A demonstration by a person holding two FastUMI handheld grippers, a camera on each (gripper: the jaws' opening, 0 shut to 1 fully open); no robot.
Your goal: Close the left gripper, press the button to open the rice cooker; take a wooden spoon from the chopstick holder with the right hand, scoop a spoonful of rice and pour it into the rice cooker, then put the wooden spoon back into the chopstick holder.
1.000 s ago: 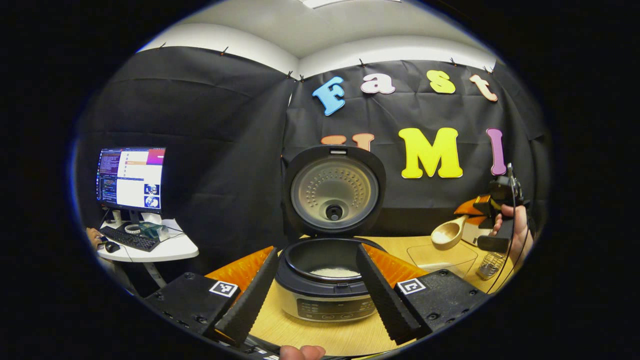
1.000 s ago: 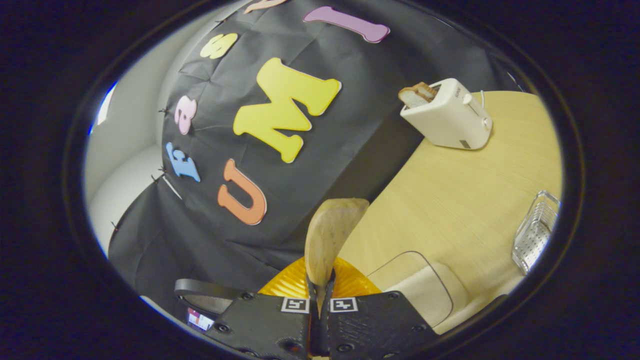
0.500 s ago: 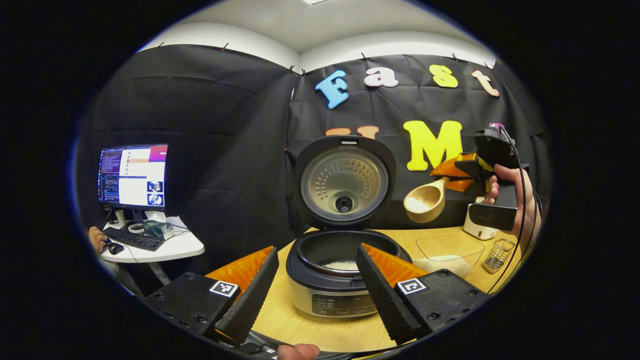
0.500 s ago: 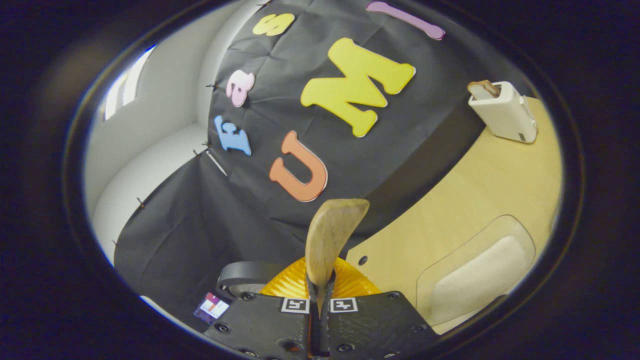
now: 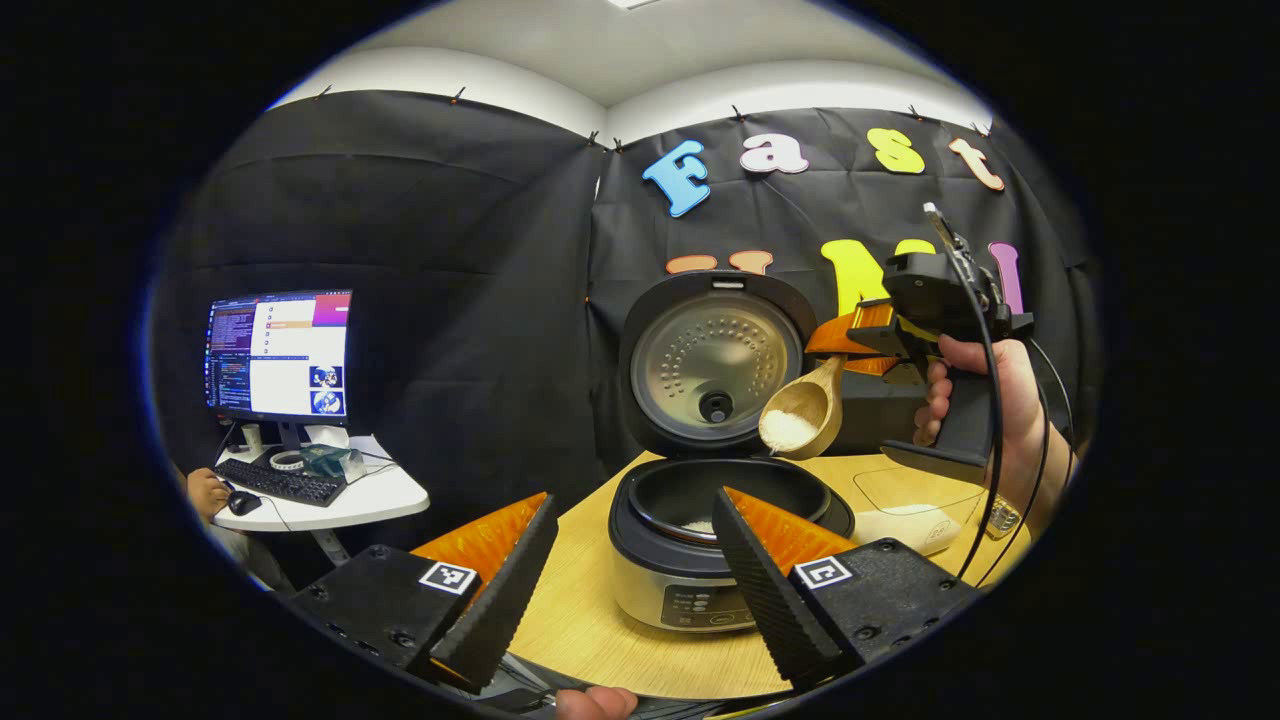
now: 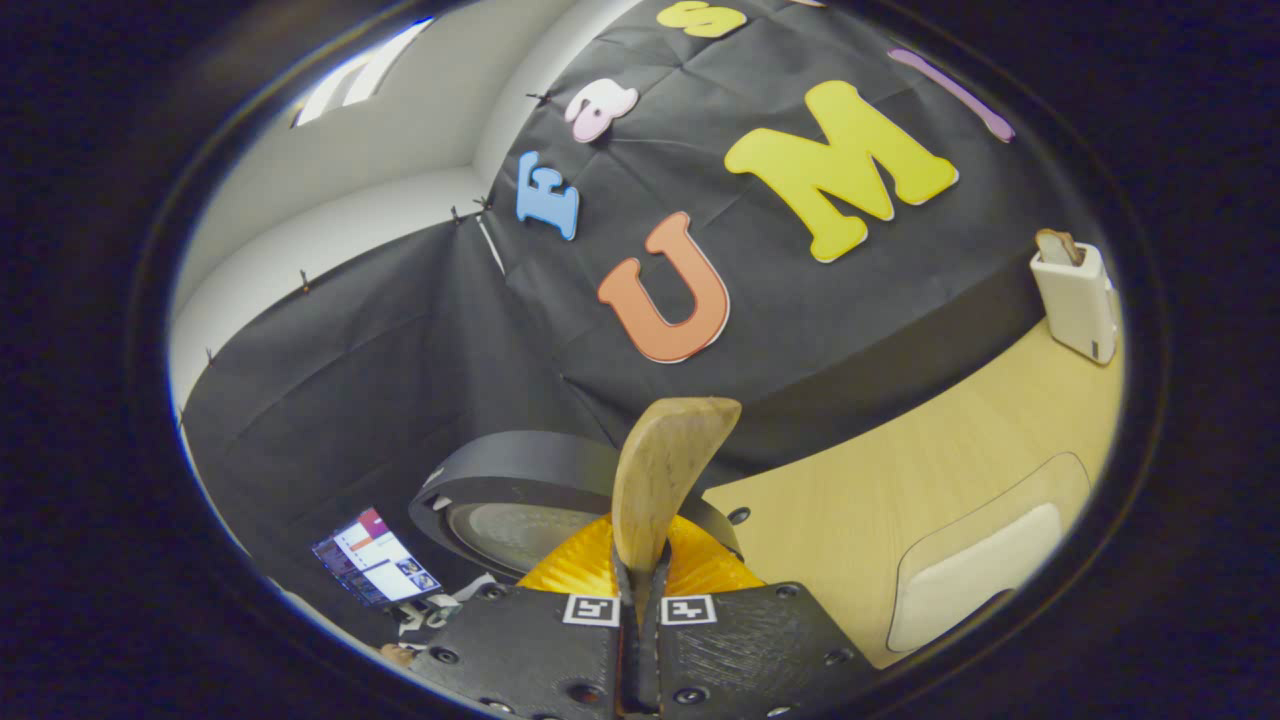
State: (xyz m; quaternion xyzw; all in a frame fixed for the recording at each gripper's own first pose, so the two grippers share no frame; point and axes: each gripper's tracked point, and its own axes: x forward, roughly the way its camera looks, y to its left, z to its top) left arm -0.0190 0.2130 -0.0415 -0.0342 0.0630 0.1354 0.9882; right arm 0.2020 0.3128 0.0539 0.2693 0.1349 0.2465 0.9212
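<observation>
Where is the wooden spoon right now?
In the left gripper view, the wooden spoon, clamped in the right tool, hangs right of centre, above the open rice cooker, before its lid.

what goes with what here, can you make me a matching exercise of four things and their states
Things:
1. rice cooker
2. wooden spoon
3. left gripper
4. toaster

States:
A. fingers spread apart, holding nothing
B. has bread sticking out of the top
C. lid up, some rice in the pot
D. held above the cooker with rice in its bowl

Pairs: 1-C, 2-D, 3-A, 4-B
</observation>
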